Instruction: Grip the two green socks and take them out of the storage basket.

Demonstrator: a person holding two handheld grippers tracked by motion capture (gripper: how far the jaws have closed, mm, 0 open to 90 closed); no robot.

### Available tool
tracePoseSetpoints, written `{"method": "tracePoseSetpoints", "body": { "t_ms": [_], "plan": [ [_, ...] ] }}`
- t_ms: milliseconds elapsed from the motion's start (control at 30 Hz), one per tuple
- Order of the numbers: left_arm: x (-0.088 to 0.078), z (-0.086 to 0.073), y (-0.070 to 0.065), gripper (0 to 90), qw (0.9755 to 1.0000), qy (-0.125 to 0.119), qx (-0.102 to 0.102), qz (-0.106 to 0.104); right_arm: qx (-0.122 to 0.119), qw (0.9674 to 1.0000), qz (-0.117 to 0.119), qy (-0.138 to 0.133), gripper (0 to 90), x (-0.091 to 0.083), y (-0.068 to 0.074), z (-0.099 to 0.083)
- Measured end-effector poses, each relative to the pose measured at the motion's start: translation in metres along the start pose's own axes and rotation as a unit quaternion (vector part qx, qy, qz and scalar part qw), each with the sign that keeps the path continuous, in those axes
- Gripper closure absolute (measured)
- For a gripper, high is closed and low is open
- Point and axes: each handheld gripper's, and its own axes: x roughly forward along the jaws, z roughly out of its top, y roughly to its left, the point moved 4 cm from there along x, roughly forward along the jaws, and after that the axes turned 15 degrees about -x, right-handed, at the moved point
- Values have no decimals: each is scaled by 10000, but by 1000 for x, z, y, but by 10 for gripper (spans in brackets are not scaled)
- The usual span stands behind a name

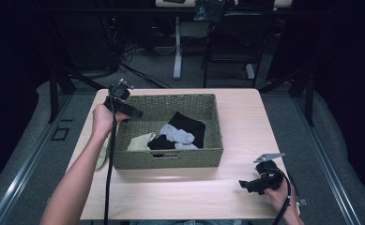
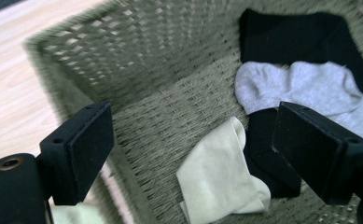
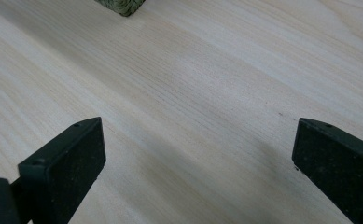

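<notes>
A woven green basket [image 1: 168, 159] stands mid-table and holds a pale yellow sock [image 1: 140, 141], a grey sock [image 1: 176, 134] and black socks [image 1: 189, 124]. My left gripper [image 1: 132, 112] hovers above the basket's left rim, open, with nothing between its jaws. Its own view looks down into the basket [image 2: 137, 42]: the pale yellow sock [image 2: 216, 172] lies on the bottom, with the grey sock [image 2: 305, 86] draped over the black socks [image 2: 291, 32] beyond it. My right gripper [image 1: 247, 185] rests low over the table near the front right, open and empty [image 3: 198, 154].
Another pale sock [image 1: 102, 154] lies on the table against the basket's left wall, under the left forearm. A basket corner [image 3: 122, 5] shows at the top of the right gripper view above bare wood. Table legs and chairs stand beyond the far edge.
</notes>
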Motion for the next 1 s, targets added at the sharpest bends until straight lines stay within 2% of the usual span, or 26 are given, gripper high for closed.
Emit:
{"method": "tracePoseSetpoints", "body": {
  "t_ms": [233, 567, 767, 833, 1000],
  "plan": [
    [23, -1, -11, 132, 9997, 144, 142, -121, 25, 10000, -36, 10, 20, 0, -1, -1],
    [48, -7, -15, 151, 9988, 434, 191, -158, 9, 10000, -38, 17, 20, 0, -1, -2],
    [62, -13, -19, 164, 9972, 660, 233, -257, 17, 10000, -35, 6, 20, -1, -1, -1],
    [66, -15, -21, 187, 9964, 742, 256, -309, 16, 10000, -44, 4, 20, 0, 0, -1],
    [75, -19, -22, 254, 9941, 983, 365, -286, 15, 10000, -41, 16, 20, 0, -1, -2]
  ]
}}
